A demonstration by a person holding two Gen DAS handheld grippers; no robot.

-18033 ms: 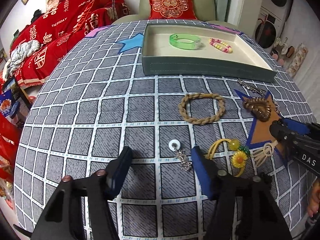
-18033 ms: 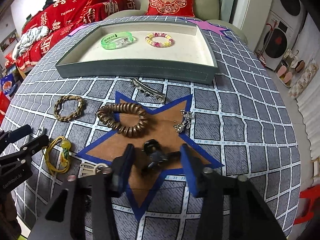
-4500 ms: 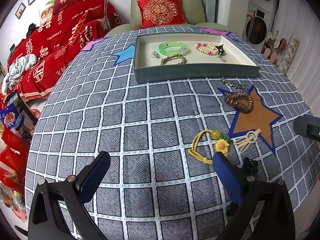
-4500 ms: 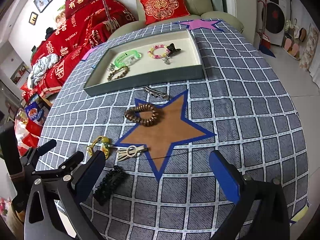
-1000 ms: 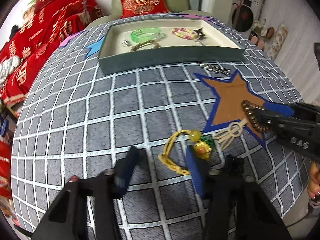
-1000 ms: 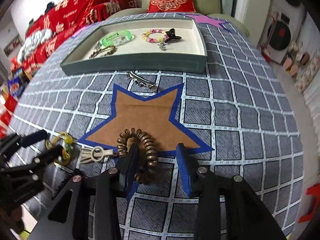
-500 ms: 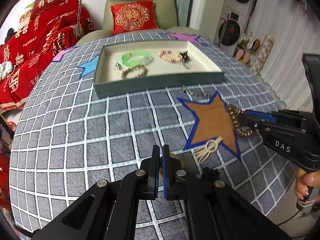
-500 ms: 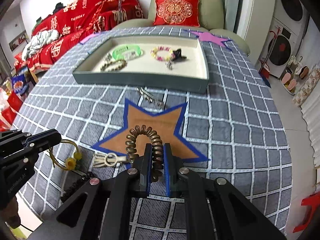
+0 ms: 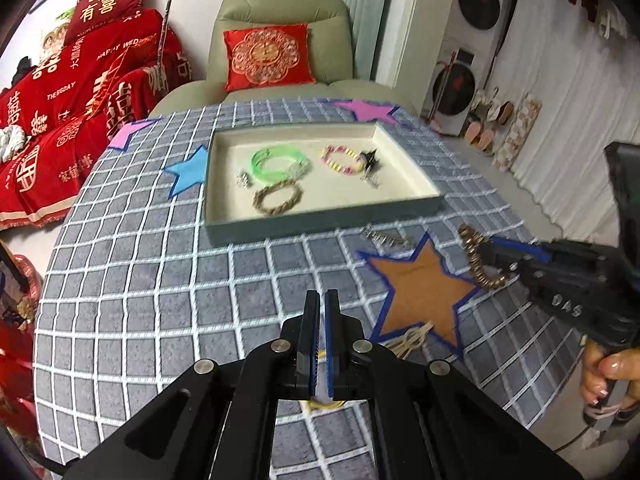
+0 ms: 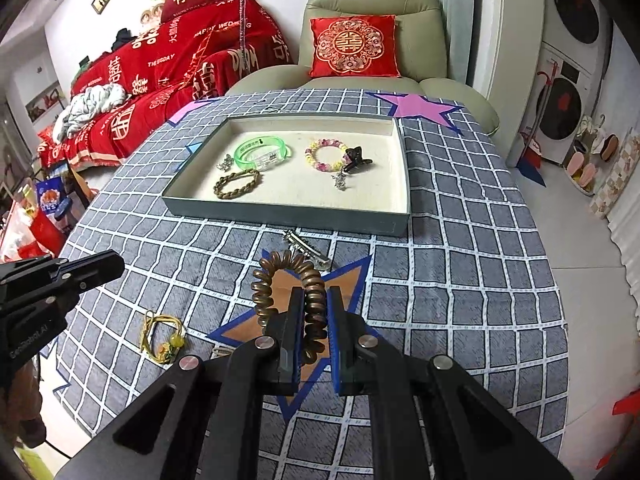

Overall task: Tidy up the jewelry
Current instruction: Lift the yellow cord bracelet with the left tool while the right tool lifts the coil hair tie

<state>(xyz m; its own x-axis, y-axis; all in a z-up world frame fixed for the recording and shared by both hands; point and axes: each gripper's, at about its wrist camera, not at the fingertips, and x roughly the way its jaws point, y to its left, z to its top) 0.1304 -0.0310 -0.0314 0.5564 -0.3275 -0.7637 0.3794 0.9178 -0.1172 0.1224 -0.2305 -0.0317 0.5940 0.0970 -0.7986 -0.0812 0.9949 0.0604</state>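
Note:
My right gripper (image 10: 313,298) is shut on a brown spiral hair tie (image 10: 276,276) and holds it above the brown star; it also shows in the left wrist view (image 9: 476,260). My left gripper (image 9: 322,300) is shut on a yellow cord hair tie with a flower; the cord (image 9: 324,402) hangs below the fingers and shows in the right wrist view (image 10: 162,338). The grey tray (image 10: 288,212) holds a green bangle (image 10: 262,152), a braided bracelet (image 10: 236,184), a bead bracelet (image 10: 324,154), a black claw clip (image 10: 354,160) and small charms.
A silver hair clip (image 10: 306,246) lies just in front of the tray. A beige tassel piece (image 9: 412,338) lies at the brown star's near edge. A green armchair with a red cushion (image 10: 354,48) stands behind the table. Red bedding lies at the left.
Both grippers have risen and drawn back from the table. The left one has lifted the yellow cord hair tie; the right one carries the spiral hair tie higher.

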